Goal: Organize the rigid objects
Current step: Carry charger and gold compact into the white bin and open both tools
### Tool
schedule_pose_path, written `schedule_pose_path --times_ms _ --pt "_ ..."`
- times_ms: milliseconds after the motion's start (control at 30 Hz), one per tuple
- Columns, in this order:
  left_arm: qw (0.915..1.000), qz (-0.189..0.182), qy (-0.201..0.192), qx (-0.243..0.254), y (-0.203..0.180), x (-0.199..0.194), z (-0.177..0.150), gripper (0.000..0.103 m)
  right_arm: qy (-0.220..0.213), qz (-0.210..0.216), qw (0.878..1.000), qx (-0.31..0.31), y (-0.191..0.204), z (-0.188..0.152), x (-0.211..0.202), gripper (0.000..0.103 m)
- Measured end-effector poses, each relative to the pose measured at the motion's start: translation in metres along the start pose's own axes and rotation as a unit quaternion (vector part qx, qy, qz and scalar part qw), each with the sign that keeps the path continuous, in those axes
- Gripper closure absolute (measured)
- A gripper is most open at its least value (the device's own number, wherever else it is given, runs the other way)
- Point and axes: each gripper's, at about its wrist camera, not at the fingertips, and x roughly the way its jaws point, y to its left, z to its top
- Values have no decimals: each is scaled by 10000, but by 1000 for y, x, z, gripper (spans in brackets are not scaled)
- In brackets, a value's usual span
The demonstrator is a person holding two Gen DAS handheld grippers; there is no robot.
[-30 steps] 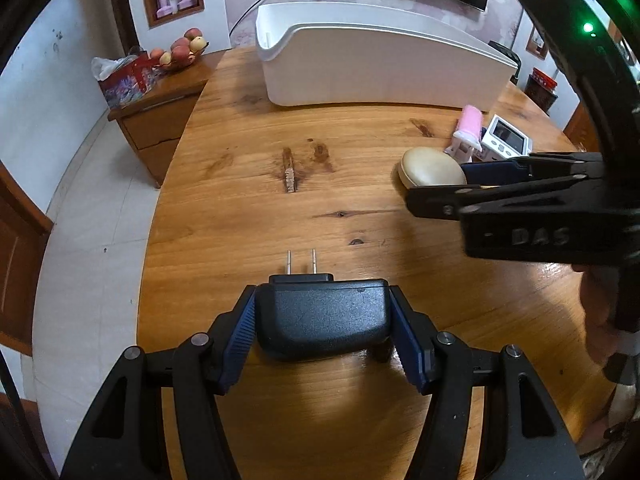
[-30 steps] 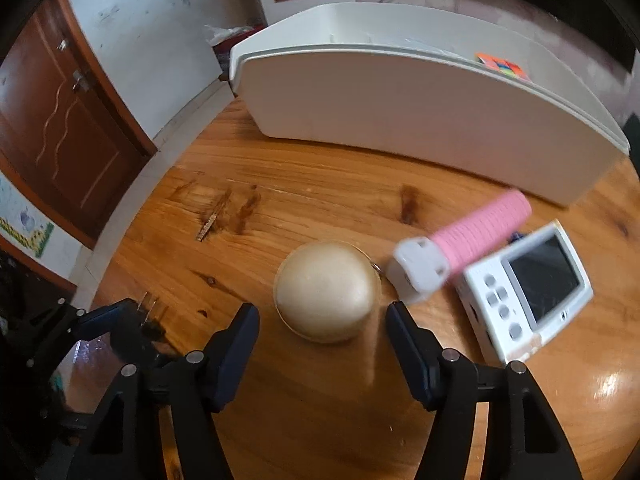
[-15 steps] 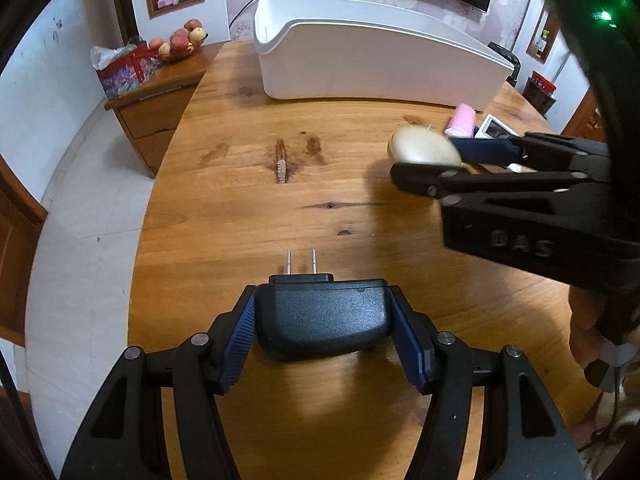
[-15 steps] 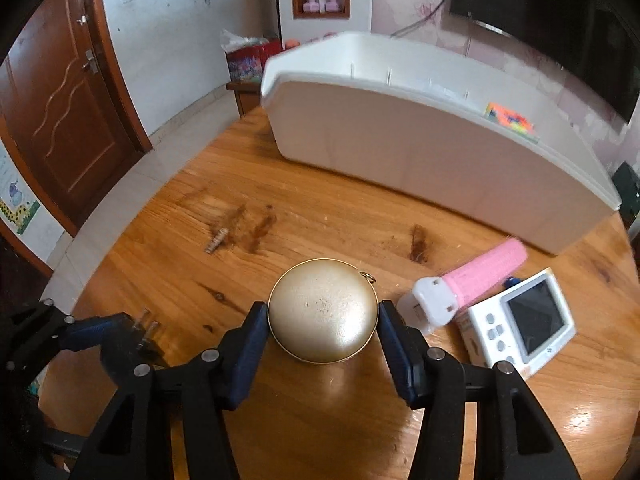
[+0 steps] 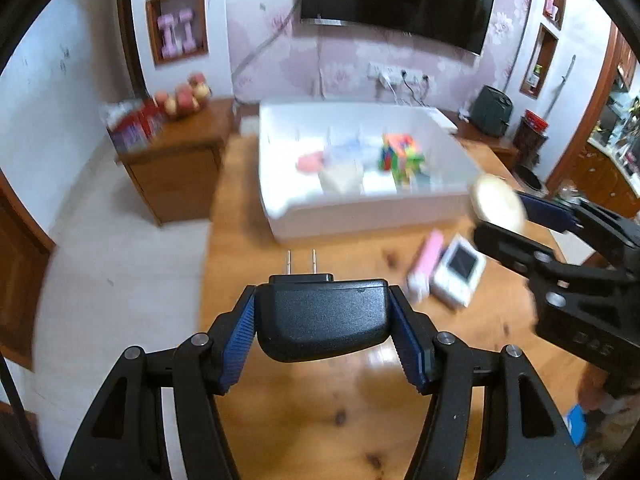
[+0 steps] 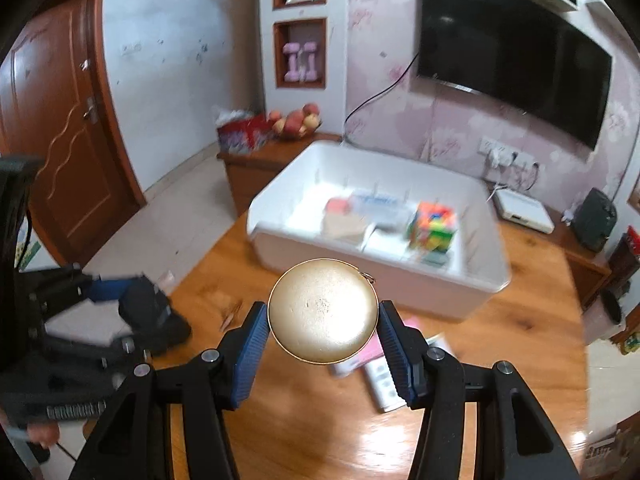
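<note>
You are holding one object in each hand-held gripper above the surface [image 5: 288, 420].
Left hand-held gripper [image 5: 323, 320] is clamping the black plug [image 5: 322, 322]; right hand-held gripper [image 6: 323, 322] is gripping the gold disc [image 6: 323, 311], white bin [image 6: 400, 280] ahead.

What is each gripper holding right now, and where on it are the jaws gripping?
Left gripper clamps the black plug adapter by its two side faces, prongs pointing forward. Right gripper clamps the round gold case across its rim, on opposite edges.
</note>
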Motion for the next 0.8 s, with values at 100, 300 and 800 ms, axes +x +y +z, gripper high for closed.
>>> schedule_pose_path --times_ms 100,300,800 --pt "9999 38 -135 55 -3 -14 39 37 -151 -53 9998 119 -20 32 -21 47" --pt "9988 318 -368 98 -7 -21 112 37 -617 -363 9971 251 -59 106 -60 48" --pt "9949 833 278 -495 10 111 196 37 -50 -638 9954 719 -124 169 36 48"
